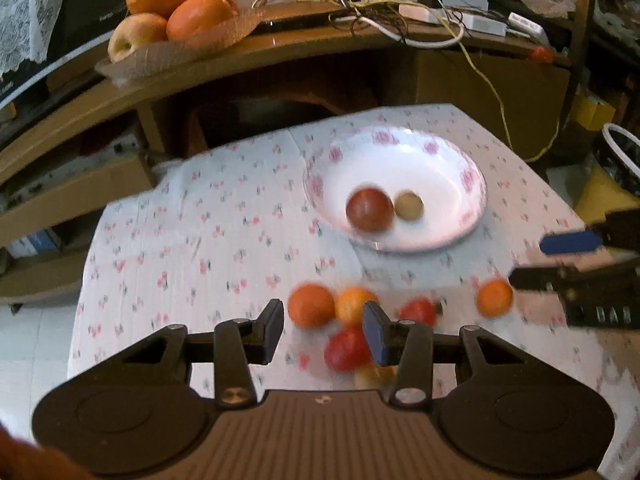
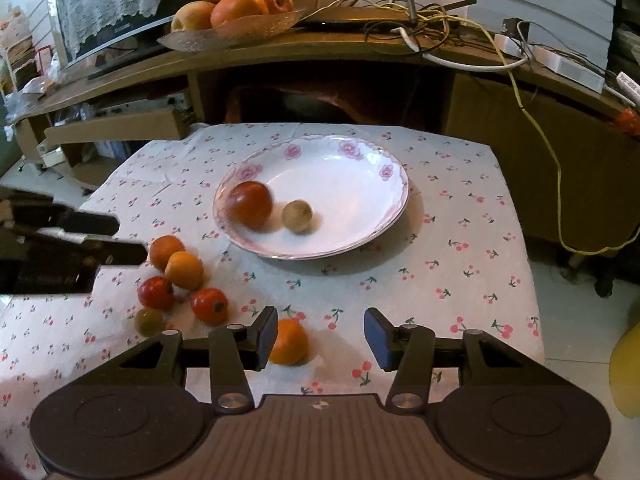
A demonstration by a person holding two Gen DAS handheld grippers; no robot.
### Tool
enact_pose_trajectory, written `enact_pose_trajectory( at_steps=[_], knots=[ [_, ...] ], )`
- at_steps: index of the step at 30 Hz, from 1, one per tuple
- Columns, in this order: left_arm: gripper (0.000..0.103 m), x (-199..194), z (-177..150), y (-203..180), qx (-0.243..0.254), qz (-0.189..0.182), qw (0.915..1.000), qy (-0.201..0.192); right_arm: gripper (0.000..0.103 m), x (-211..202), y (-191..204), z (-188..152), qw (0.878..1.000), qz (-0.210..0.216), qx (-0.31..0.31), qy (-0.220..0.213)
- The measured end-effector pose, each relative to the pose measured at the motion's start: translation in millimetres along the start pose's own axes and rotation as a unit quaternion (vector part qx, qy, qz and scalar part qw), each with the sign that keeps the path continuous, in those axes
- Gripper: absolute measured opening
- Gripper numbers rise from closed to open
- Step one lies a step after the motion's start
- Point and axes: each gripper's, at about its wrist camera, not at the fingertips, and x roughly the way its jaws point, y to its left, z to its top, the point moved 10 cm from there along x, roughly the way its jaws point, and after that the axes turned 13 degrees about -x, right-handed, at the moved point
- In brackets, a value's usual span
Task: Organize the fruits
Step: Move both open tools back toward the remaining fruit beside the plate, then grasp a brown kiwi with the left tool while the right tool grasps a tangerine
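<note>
A white plate with a pink flower rim sits on the bench, which is covered by a cherry-print cloth. In the plate lie a red fruit and, just beside it, a small pale one; the two are close but whether they touch cannot be told. On the cloth nearer the cameras is a loose cluster: two orange fruits pressed together, a red fruit just below them, another red fruit beside that, and a small greenish fruit at the cluster's near edge. A single orange fruit lies apart from the cluster, at the inner side of the right gripper's left finger. The right fingers stand apart with nothing clamped; that orange sits at one side of the gap and the other pad is well clear of it. The left gripper hangs over the cluster in its own blurred view, its fingers apart and gripping nothing, with the orange and red fruits showing between and beyond them. In the right wrist view the left gripper enters from the left edge, its tips just beside the upper orange of the cluster. Behind the bench a wooden shelf carries a glass dish of larger fruit and a tangle of cables.
</note>
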Motion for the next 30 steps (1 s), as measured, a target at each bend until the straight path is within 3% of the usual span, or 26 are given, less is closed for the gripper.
enact_pose_trajectory(
  at_steps=[7,21,30],
  knots=[
    [0.049,-1,-37,-12,0.003,-0.011,0.9994,0.032,0.056,-2,6,-10,1.000,0.008,-0.018,0.008],
    [0.049,27,-48,-15,-0.009,-0.007,0.9988,0.049,0.056,9,7,-18,0.999,0.017,-0.027,0.017],
    [0.048,29,-48,-13,-0.004,-0.002,0.9994,0.034,0.057,17,12,-16,0.999,0.025,-0.033,0.017]
  ],
)
